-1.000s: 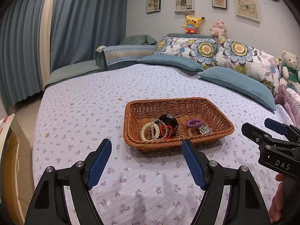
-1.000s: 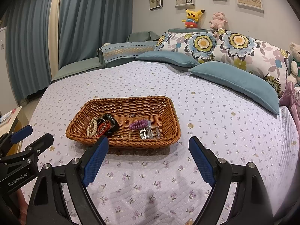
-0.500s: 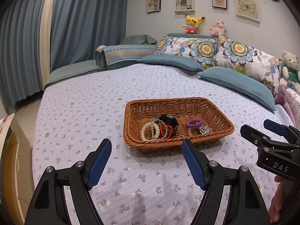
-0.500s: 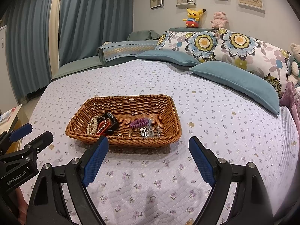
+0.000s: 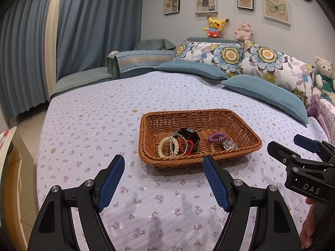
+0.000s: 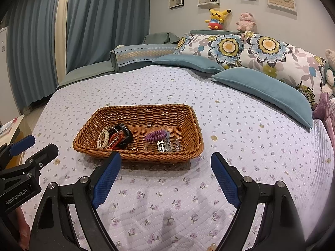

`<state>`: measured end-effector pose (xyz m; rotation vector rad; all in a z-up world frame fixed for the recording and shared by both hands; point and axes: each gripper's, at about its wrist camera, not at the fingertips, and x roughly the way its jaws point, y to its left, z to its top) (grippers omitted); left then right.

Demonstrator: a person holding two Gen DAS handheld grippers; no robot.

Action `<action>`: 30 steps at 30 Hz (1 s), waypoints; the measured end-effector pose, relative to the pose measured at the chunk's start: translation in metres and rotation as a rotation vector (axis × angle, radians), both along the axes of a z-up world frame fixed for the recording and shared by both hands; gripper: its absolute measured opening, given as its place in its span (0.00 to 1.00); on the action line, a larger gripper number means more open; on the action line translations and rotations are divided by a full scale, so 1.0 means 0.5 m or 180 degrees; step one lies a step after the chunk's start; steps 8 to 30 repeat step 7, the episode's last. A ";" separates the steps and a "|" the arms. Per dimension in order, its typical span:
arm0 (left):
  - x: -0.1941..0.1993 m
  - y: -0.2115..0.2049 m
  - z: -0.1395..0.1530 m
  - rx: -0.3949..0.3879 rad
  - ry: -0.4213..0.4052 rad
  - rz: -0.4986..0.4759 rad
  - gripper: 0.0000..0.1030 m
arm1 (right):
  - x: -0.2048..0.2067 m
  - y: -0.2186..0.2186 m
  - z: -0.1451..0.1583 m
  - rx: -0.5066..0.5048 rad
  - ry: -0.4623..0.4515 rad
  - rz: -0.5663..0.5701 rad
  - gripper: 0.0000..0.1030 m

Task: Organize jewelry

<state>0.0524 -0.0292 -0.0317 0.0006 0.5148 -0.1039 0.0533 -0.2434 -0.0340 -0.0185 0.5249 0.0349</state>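
A brown wicker basket (image 5: 247,129) (image 6: 188,121) sits on the flowered bedspread. In it lie a cream bead bracelet (image 5: 162,147) (image 6: 106,139), a red bracelet (image 5: 187,145), a black watch (image 5: 191,135) (image 6: 126,133), a purple coil hair tie (image 5: 217,137) (image 6: 156,135) and silver clips (image 5: 229,145) (image 6: 164,146). My left gripper (image 5: 163,181) is open and empty, just short of the basket's near rim. My right gripper (image 6: 166,179) is open and empty, also in front of the basket. Each gripper shows at the edge of the other's view.
Blue cushions (image 5: 266,94) and flowered pillows (image 5: 230,56) line the far side of the bed. A teddy bear (image 5: 323,75) sits at the right. A pale bedside table (image 5: 8,138) stands at the left edge. Curtains (image 5: 94,21) hang behind.
Both grippers have drifted very slightly; the right wrist view has edged a little closer to the basket. Nothing was picked up or let go.
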 end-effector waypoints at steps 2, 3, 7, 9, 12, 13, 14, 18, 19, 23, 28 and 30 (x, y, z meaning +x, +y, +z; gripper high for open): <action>-0.002 0.000 -0.002 -0.0002 -0.0005 0.0004 0.76 | 0.001 0.000 0.000 0.0001 0.0004 0.0007 0.86; -0.003 0.001 -0.002 -0.0003 -0.0014 -0.0001 0.76 | 0.002 -0.001 -0.001 -0.0003 0.0007 0.0011 0.86; -0.003 0.005 -0.003 0.0120 -0.0062 0.0135 0.76 | 0.002 -0.001 -0.002 -0.0004 0.0007 0.0017 0.86; -0.003 0.005 -0.003 0.0120 -0.0062 0.0135 0.76 | 0.002 -0.001 -0.002 -0.0004 0.0007 0.0017 0.86; -0.003 0.005 -0.003 0.0120 -0.0062 0.0135 0.76 | 0.002 -0.001 -0.002 -0.0004 0.0007 0.0017 0.86; -0.003 0.005 -0.003 0.0120 -0.0062 0.0135 0.76 | 0.002 -0.001 -0.002 -0.0004 0.0007 0.0017 0.86; -0.003 0.005 -0.003 0.0120 -0.0062 0.0135 0.76 | 0.002 -0.001 -0.002 -0.0004 0.0007 0.0017 0.86; -0.003 0.005 -0.003 0.0120 -0.0062 0.0135 0.76 | 0.002 -0.001 -0.002 -0.0004 0.0007 0.0017 0.86; -0.003 0.005 -0.003 0.0120 -0.0062 0.0135 0.76 | 0.002 -0.001 -0.002 -0.0004 0.0007 0.0017 0.86; -0.003 0.005 -0.003 0.0120 -0.0062 0.0135 0.76 | 0.002 -0.001 -0.002 -0.0004 0.0007 0.0017 0.86; -0.003 0.005 -0.003 0.0120 -0.0062 0.0135 0.76 | 0.002 -0.001 -0.002 -0.0004 0.0007 0.0017 0.86; -0.003 0.005 -0.003 0.0120 -0.0062 0.0135 0.76 | 0.002 -0.001 -0.002 -0.0004 0.0007 0.0017 0.86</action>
